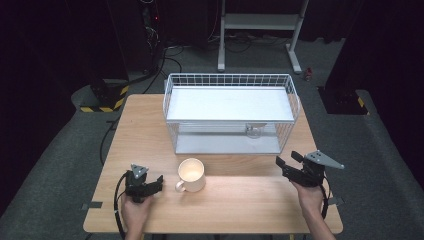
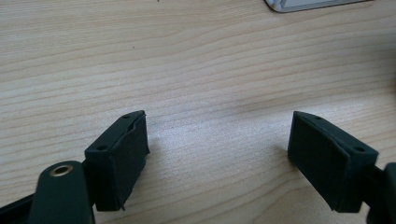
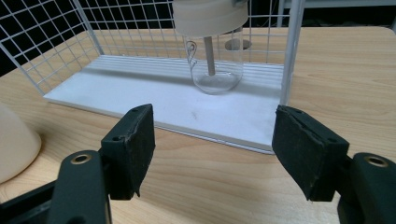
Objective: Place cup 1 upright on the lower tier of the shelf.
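A cream mug (image 1: 191, 174) stands on the wooden table (image 1: 240, 200) in front of a white wire rack (image 1: 230, 112). My left gripper (image 1: 160, 182) lies low at the mug's left, and its jaws point toward the mug. In the left gripper view it (image 2: 217, 154) stands open over bare wood. My right gripper (image 1: 287, 158) hovers at the rack's front right corner. In the right gripper view it (image 3: 212, 149) is open with nothing between its pads. It faces a clear glass (image 3: 215, 65) with a cream top on the rack's white base (image 3: 140, 93). The mug (image 3: 14, 140) is at the left edge of that view.
The rack has a solid white upper shelf (image 1: 230, 102), and the glass (image 1: 254, 131) sits under it at the right. Its corner post (image 3: 292, 51) rises just right of the glass. Bare wood spreads along the table's front edge. Cables and a metal stand (image 1: 260, 22) lie on the floor beyond.
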`<state>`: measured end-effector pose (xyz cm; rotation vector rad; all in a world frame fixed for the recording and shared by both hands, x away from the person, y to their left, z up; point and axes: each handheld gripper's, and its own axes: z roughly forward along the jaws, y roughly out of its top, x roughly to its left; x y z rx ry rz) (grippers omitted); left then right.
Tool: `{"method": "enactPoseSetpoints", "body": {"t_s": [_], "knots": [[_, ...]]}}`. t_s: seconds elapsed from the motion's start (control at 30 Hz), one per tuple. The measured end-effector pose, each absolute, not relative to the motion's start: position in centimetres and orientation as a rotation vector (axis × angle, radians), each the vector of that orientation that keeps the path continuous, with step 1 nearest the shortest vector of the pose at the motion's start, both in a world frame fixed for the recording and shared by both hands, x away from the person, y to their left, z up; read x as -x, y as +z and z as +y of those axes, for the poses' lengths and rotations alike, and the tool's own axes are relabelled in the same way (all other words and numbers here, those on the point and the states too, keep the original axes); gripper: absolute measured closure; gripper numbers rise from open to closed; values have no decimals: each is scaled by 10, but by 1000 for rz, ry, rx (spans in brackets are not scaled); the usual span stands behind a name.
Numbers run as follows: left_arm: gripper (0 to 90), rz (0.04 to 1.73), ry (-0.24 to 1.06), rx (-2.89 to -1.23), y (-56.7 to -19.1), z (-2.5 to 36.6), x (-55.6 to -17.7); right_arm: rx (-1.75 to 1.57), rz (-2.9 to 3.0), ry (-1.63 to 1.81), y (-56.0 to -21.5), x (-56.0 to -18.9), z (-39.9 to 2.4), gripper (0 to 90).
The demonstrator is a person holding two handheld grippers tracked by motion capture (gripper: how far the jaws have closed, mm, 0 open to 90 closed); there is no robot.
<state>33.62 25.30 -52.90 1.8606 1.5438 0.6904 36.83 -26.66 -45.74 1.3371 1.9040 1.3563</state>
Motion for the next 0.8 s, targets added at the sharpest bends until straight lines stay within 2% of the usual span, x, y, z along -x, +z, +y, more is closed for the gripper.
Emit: {"method": "enactPoseSetpoints", "body": {"t_s": [0.8], "knots": [[205, 1544, 690, -1861, -529, 253, -336, -1349, 1854, 1271, -475, -357, -287, 241]]}}
